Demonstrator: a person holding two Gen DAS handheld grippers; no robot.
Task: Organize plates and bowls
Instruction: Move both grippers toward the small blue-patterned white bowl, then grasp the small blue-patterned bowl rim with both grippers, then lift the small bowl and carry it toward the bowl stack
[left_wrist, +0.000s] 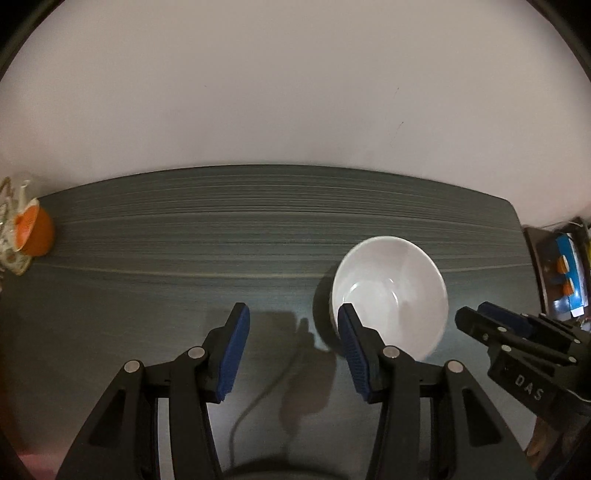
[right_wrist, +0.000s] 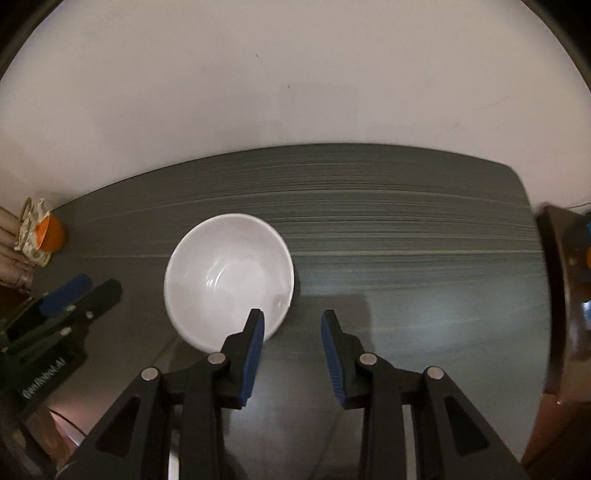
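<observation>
Both tongs gape with nothing between them: left gripper (left_wrist: 291, 332) just beside the round white ceramic bowl (left_wrist: 391, 291), one blue pad (left_wrist: 349, 332) overlapping its rim; right gripper (right_wrist: 291, 328) just beside it on the opposite side. Bowl sits upright on the dark grey streaked table (left_wrist: 184, 258). Orange cup (left_wrist: 37, 232) lies well apart from bowl, at table's edge.

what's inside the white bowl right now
Nothing shows inside the bowl: bare white interior with glare. From the right wrist view, a gripper finger covers a bit of the near rim; the bowl sits on the table.
</observation>
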